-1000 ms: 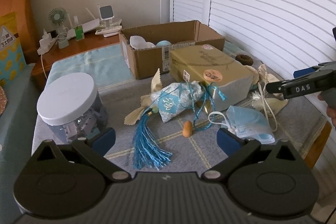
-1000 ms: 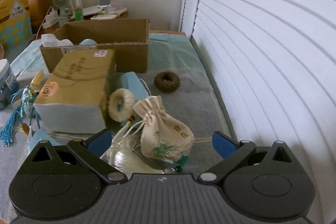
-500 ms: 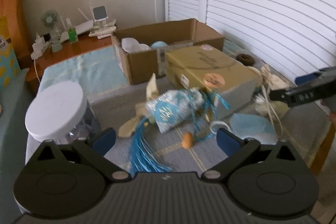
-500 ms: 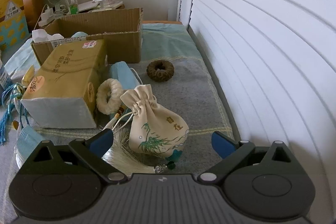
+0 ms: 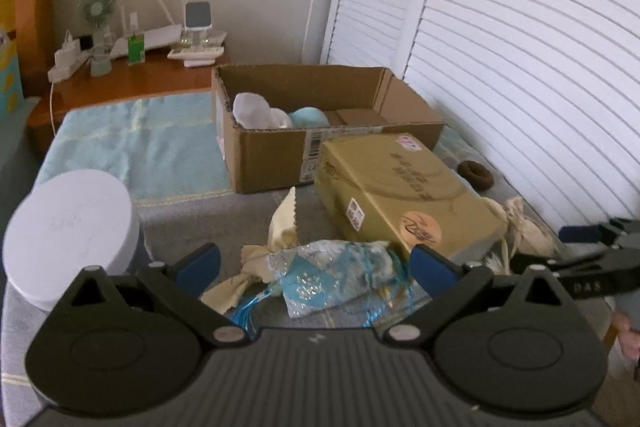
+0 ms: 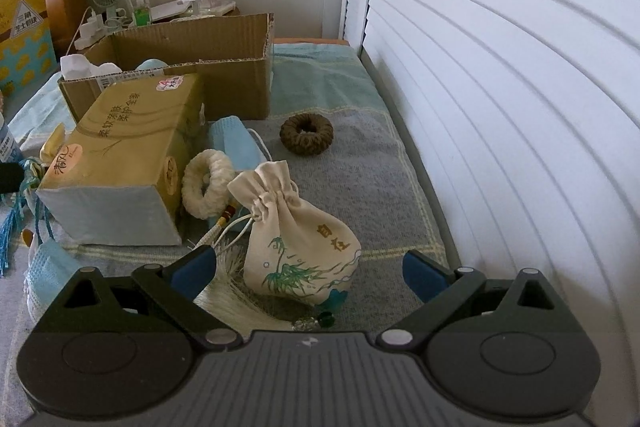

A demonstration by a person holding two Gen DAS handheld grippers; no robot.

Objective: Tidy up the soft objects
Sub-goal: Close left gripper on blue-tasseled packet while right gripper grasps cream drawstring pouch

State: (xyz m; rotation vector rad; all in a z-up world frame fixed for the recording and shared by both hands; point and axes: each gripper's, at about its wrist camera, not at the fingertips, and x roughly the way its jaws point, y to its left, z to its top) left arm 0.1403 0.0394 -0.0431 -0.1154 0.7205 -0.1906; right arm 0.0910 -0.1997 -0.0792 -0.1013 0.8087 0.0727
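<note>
My left gripper [image 5: 314, 265] is open, its jaws on either side of a blue sachet pouch [image 5: 332, 277] with a blue tassel. A cream cloth [image 5: 280, 231] lies just behind the pouch. My right gripper [image 6: 308, 269] is open around a cream drawstring pouch [image 6: 294, 239] printed with bamboo, with a white tassel under it. A cream knitted ring [image 6: 206, 183], a brown knitted ring [image 6: 306, 135] and blue face masks [image 6: 238, 147] lie on the grey mat. An open cardboard box [image 5: 320, 119] at the back holds white and pale blue soft items.
A gold tissue box [image 5: 404, 191] lies between the two pouches. A white-lidded jar [image 5: 68, 231] stands at the left. White shutters [image 6: 500, 107] run close along the right edge. A wooden side table [image 5: 120, 83] with a fan and chargers is behind.
My left gripper has moved forward and down so the blue pouch now sits between its jaws. My right gripper has closed in on the cream pouch. Both stay open.
</note>
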